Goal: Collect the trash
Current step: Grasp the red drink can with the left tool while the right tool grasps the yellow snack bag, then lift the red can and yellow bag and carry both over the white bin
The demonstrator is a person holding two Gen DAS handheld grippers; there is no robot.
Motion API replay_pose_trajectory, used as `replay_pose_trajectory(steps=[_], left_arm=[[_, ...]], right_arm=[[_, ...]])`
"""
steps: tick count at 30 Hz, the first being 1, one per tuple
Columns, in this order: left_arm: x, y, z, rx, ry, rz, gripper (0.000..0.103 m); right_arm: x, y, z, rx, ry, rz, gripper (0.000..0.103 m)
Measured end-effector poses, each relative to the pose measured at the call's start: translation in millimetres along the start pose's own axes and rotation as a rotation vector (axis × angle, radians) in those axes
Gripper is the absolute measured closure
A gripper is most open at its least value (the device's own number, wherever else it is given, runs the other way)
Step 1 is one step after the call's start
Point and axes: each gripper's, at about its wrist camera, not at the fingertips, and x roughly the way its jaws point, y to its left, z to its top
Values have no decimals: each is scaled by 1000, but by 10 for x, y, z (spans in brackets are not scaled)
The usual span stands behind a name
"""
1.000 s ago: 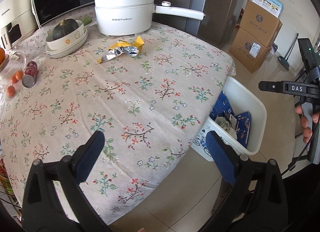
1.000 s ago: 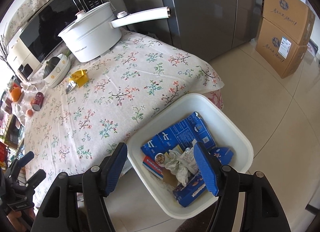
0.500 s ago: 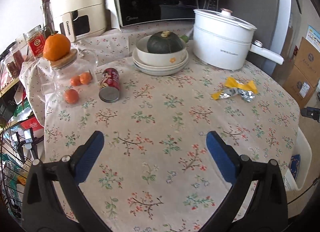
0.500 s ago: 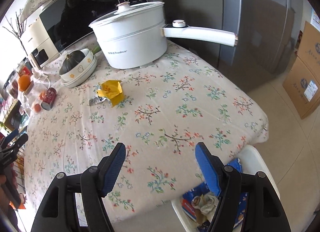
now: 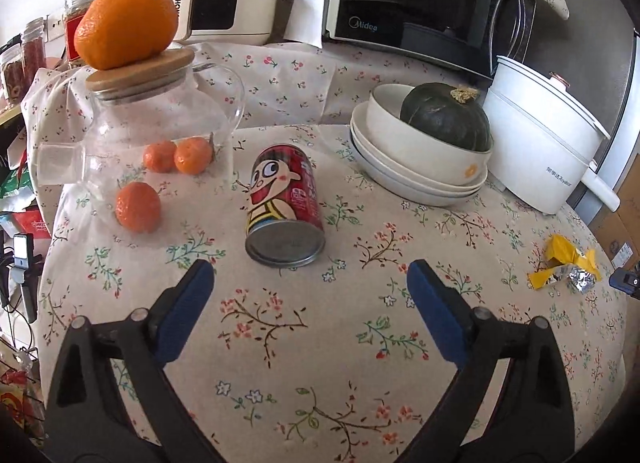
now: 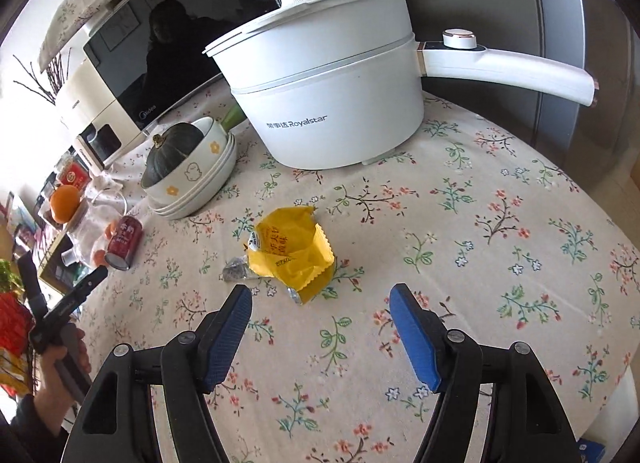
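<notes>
red can (image 5: 285,207) lies on its side on the worktop (image 5: 280,343), just ahead of my left fingers (image 5: 310,283), spread wide, empty. yellow wrapper (image 6: 290,253) ahead of my right fingers (image 6: 320,299), also spread, empty.

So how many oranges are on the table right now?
4: one large orange on the glass jar's wooden lid, two small ones behind the jar, one in front. Others could be hidden.

Left gripper (image 5: 310,285) held low and level, blue pads (image 5: 184,305) spread wide, nothing between. Right gripper (image 6: 320,305) likewise agape, pads (image 6: 414,337) tilted forward and downward, empty.
</notes>
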Motion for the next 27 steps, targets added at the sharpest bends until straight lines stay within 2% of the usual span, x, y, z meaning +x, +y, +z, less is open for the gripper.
replay_pose_trajectory(steps=[6, 12, 14, 15, 16, 17, 22, 27], left_arm=[[215, -4, 105, -18, -2, -6, 11], [327, 68, 191, -60, 2, -12, 21], [364, 95, 200, -66, 18, -2, 28], [375, 110, 201, -67, 25, 8, 37], [394, 123, 209, -71, 32, 15, 47], [397, 141, 210, -76, 39, 15, 49], [217, 157, 180, -76, 38, 10, 49], [-158, 57, 114, -43, 30, -25, 49]], right_arm=[[224, -23, 60, 30, 15, 44, 37], [382, -45, 71, 77, 32, 91, 52], [430, -23, 84, 71, 43, 96, 67], [450, -10, 85, 65, 50, 100, 73], [474, 7, 87, 59, 63, 106, 87], [490, 20, 84, 54, 73, 106, 91], [328, 99, 43, 25, 73, 96, 93], [-44, 165, -35, -11, 64, 65, 94]])
